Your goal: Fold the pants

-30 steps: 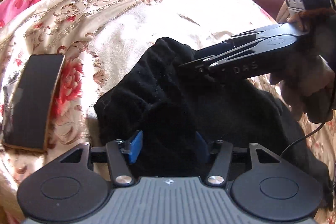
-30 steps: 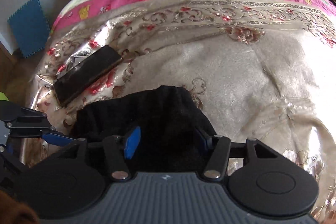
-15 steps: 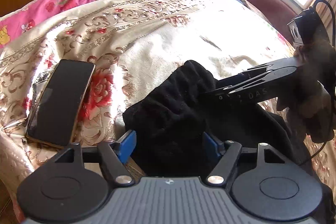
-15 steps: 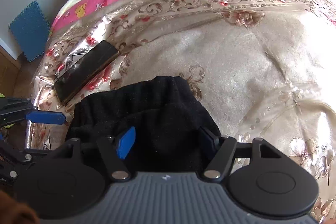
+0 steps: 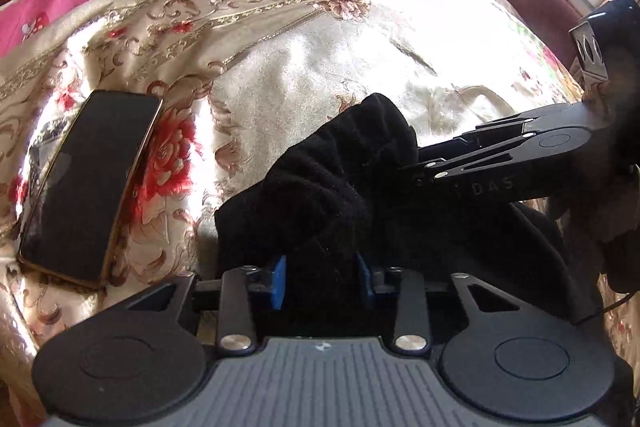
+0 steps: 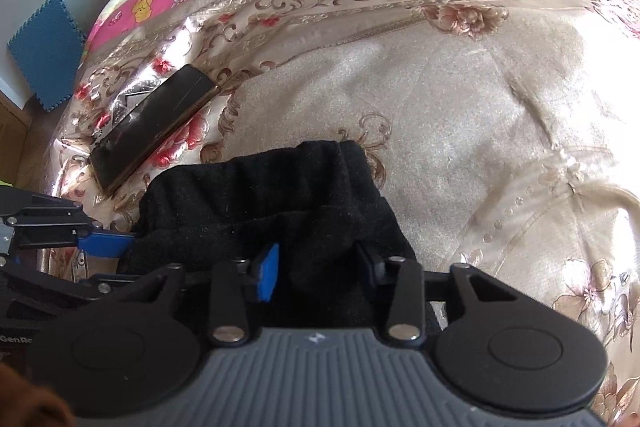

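At the far left, a dark phone [image 5: 90, 187] lies flat on the floral bedspread [image 5: 304, 75], close to the bed's edge and a little apart from the clothing. Next comes the black pants [image 5: 332, 195], bunched into a soft heap on the cream middle of the bedspread near the front edge of the bed. The left gripper [image 5: 320, 281] has its blue-padded fingers [image 5: 277, 281] pressed into the near-left part of the pile, black cloth filling the gap between them, so it is clamped on the fabric. Further right, the right gripper [image 6: 318, 269] bites the same heap in the same way, its fingers [image 6: 267, 271] sunk into a fold of the pants. From the left camera its black body reaches in from the right side, its tips buried in the cloth.
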`<action>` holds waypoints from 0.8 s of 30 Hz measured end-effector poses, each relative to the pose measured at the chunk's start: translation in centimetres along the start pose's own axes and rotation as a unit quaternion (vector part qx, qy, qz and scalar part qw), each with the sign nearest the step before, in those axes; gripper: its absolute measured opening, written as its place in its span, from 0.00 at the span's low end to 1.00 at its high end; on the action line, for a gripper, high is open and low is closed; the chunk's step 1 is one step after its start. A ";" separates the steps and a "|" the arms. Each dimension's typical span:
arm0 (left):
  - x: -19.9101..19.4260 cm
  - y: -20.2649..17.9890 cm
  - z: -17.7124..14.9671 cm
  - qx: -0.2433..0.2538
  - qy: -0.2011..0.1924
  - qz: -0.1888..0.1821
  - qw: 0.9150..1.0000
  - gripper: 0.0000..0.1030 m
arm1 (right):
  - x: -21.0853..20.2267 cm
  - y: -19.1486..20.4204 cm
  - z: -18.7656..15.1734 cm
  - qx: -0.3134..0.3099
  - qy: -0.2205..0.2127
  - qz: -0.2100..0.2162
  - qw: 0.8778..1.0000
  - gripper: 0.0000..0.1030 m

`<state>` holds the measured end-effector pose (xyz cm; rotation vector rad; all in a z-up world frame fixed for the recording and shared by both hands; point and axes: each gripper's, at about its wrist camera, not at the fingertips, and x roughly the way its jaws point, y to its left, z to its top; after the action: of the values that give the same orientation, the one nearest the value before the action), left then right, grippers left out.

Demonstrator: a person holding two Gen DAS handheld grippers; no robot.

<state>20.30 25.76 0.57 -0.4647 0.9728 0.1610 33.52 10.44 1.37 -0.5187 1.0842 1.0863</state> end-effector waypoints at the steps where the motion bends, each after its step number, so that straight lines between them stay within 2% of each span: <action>1: 0.0 -0.1 0.2 0.004 -0.004 -0.002 1.000 0.39 | -0.2 0.0 0.2 0.001 -0.001 -0.003 1.000 0.28; 3: -0.7 0.4 0.6 -0.009 -0.011 -0.021 1.000 0.32 | -1.0 0.0 0.6 0.013 -0.008 -0.005 1.000 0.15; 5: -1.9 1.1 1.0 -0.025 -0.020 -0.041 0.999 0.31 | -2.1 0.1 1.2 0.031 -0.024 0.007 0.999 0.11; 6: -2.6 1.3 1.1 -0.029 -0.026 -0.044 0.998 0.31 | -2.6 0.4 1.5 0.032 -0.035 0.012 0.999 0.06; 8: -3.7 1.3 1.3 -0.022 -0.040 -0.039 0.998 0.30 | -3.3 0.9 2.4 0.048 -0.058 0.031 0.997 0.06; 10: -3.7 1.3 1.2 -0.003 -0.038 -0.026 0.999 0.30 | -2.7 1.1 3.0 0.057 -0.067 0.044 0.995 0.07; 11: -3.0 1.5 1.0 -0.002 -0.028 -0.013 1.000 0.31 | -1.5 1.2 3.2 0.057 -0.050 0.045 0.996 0.09; 12: -1.9 2.0 0.5 -0.004 -0.010 -0.001 1.000 0.32 | -0.6 1.2 3.0 0.059 -0.048 0.029 0.997 0.07; 14: -0.7 2.6 -0.3 -0.004 0.018 0.015 1.000 0.33 | -0.3 1.7 2.3 0.062 -0.061 0.014 0.996 0.05; 16: -1.6 2.3 -0.4 0.007 0.010 0.021 1.000 0.35 | -1.9 2.6 0.9 0.076 -0.103 0.006 0.992 0.09; 18: -2.8 1.3 -0.3 0.041 -0.005 0.038 0.998 0.37 | -3.7 3.1 -1.1 0.095 -0.139 -0.007 0.986 0.22; 20: -3.9 0.3 0.0 0.068 -0.018 0.049 0.996 0.37 | -5.7 3.2 -3.5 0.123 -0.163 -0.027 0.979 0.23; 22: -5.1 -1.5 0.3 0.107 -0.037 0.064 0.992 0.37 | -7.7 2.3 -6.8 0.183 -0.182 -0.040 0.965 0.23; 24: -5.8 -4.2 0.2 0.152 -0.058 0.058 0.985 0.37 | -9.5 1.3 -10.7 0.237 -0.189 -0.061 0.951 0.24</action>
<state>18.60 22.57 6.72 -0.1172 0.8924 0.1402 27.06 -1.72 5.49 0.0105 0.9151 0.7408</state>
